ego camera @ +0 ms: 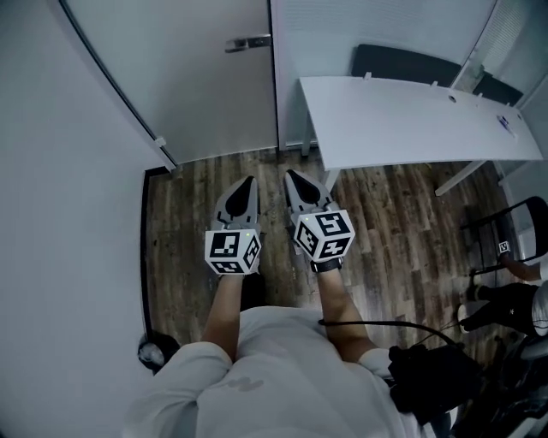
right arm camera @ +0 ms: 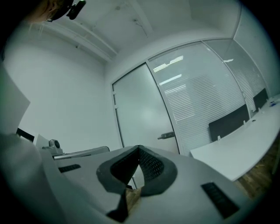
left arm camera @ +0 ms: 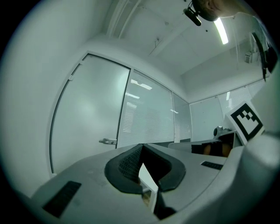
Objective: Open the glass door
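Left tongs point(ego camera: 248, 181) and right tongs point(ego camera: 292, 176), both fully closed and empty, are pointing side by side at frame centre above wood floor point(ego camera: 394, 214); glass door point(ego camera: 188, 85), handle point(ego camera: 249, 42), is standing beyond at upper left, white table point(ego camera: 411, 120) at upper right.

Frosted glass door point(ego camera: 197, 77) straight ahead; metal lever handle point(ego camera: 248, 42) on its right edge. Plain white wall point(ego camera: 60, 214) left of the door. Slatted glass partition point(ego camera: 377, 26) right of the door. White rectangular table point(ego camera: 411, 120) right of the door, before that partition, with a dark chair back point(ego camera: 402, 62) between the two. Left gripper point(ego camera: 250, 181) and right gripper point(ego camera: 291, 176) side by side before the door's handle edge, over the wood plank floor point(ego camera: 394, 214).
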A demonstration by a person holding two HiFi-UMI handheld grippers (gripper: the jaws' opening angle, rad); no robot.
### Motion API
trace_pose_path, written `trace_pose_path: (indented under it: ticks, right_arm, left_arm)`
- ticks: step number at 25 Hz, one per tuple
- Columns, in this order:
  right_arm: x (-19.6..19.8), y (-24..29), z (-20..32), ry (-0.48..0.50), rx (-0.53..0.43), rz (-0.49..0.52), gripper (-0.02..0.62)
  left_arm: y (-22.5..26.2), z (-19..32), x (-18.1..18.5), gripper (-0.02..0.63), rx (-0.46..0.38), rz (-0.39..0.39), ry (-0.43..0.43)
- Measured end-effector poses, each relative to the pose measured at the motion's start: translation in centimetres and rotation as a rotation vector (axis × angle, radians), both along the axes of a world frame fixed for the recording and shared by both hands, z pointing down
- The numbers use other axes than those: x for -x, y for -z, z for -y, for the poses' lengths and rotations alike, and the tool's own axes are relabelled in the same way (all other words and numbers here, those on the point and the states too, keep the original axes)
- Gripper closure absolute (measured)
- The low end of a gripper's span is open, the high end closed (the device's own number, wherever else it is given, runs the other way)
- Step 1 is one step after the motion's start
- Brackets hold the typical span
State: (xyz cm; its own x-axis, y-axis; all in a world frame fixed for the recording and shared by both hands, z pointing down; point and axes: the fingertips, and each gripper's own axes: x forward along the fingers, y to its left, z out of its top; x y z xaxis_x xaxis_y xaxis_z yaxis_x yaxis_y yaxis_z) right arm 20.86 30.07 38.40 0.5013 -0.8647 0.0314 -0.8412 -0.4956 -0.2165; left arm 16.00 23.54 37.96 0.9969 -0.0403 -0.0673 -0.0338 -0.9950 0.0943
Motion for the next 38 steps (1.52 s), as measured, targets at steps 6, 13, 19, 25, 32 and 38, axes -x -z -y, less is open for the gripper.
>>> trace_pose_path:
  ticks: [6,13,19,25,32,38]
  right_arm:
    - [-7.6,-1.5,8.7,-0.035,0.041,0.02,0.597]
    - [-14.2,0.2,22.0,-0.031,0.038,-0.005,0.597]
    - [-19.7,-1.2,29.3,-0.042,0.07,0.017,0.597]
    - [-26.8,-2.1,30.3,-0.092,0.074,0.043,0.597]
    - [-37.3,-1.5,33.3,-0.059,0.02,0.038,0.597]
    - [-47.9,3.1,34.9,-0.025,-0.024,-0.016,0.597]
  left_arm:
    - [-0.5,9.2,-9.0,0.603,0.041,-0.02,-0.037]
    - [2.1,22.8,-15.6,0.603,-0.052,-0.053,-0.008]
    - [0.1,30.1,-20.9,0.603,-0.008,-0.018,-0.027]
    - [-1.7,31.2,-27.7,0.603,0.03,0.017,-0.084]
    - [-1.6,33.8,-37.5,0.603,-0.021,0.039,-0.063]
    - [1.7,36.0,-47.1,0.603,-0.051,0.02,-0.006]
